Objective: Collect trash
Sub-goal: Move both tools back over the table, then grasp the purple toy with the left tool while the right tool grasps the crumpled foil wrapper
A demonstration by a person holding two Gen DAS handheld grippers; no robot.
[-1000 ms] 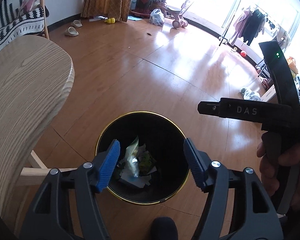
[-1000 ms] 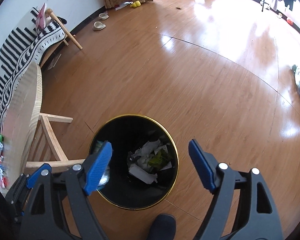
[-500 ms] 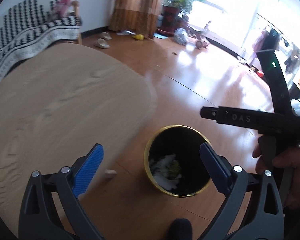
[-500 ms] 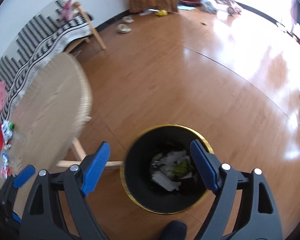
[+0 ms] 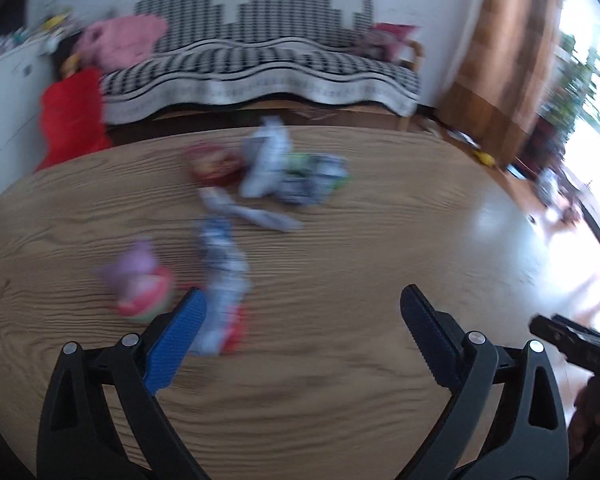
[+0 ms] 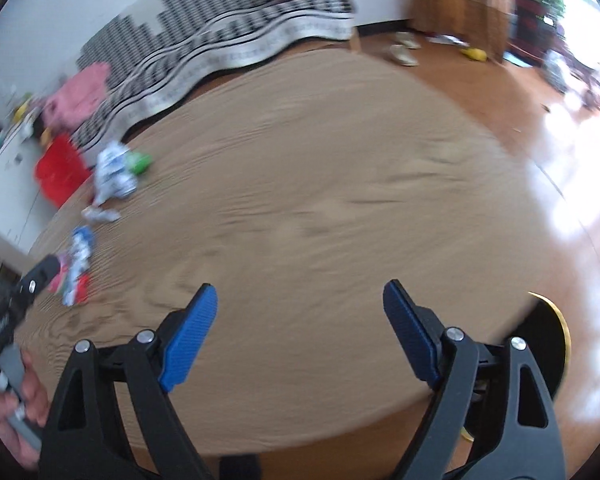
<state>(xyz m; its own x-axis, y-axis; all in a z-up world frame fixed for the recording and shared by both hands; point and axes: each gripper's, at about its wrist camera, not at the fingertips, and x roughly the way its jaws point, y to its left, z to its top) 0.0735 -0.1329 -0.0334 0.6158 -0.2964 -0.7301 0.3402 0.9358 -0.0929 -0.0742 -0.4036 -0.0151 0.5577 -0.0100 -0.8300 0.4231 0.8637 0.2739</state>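
Observation:
Both views are blurred. Several wrappers lie on the round wooden table [image 5: 380,240]: a pink and red one [image 5: 140,284], a white and blue one [image 5: 220,276] just ahead of my left gripper's left finger, and a red, white and green heap [image 5: 276,168] farther back. My left gripper [image 5: 302,344] is open and empty above the table. My right gripper [image 6: 300,332] is open and empty over bare table [image 6: 320,180], with the wrappers [image 6: 112,172] far to its left. The black bin with a gold rim [image 6: 548,344] shows past the table's right edge.
A sofa with a black and white throw [image 5: 260,64] stands behind the table, with pink [image 5: 120,40] and red [image 5: 72,116] items at its left end. Brown curtains [image 5: 508,40] hang at the right. The left gripper's body [image 6: 4,320] shows at the right wrist view's left edge.
Both grippers have swung up and left from over the bin to over the table. The wrappers have come into view and the bin has dropped to the right wrist view's lower right.

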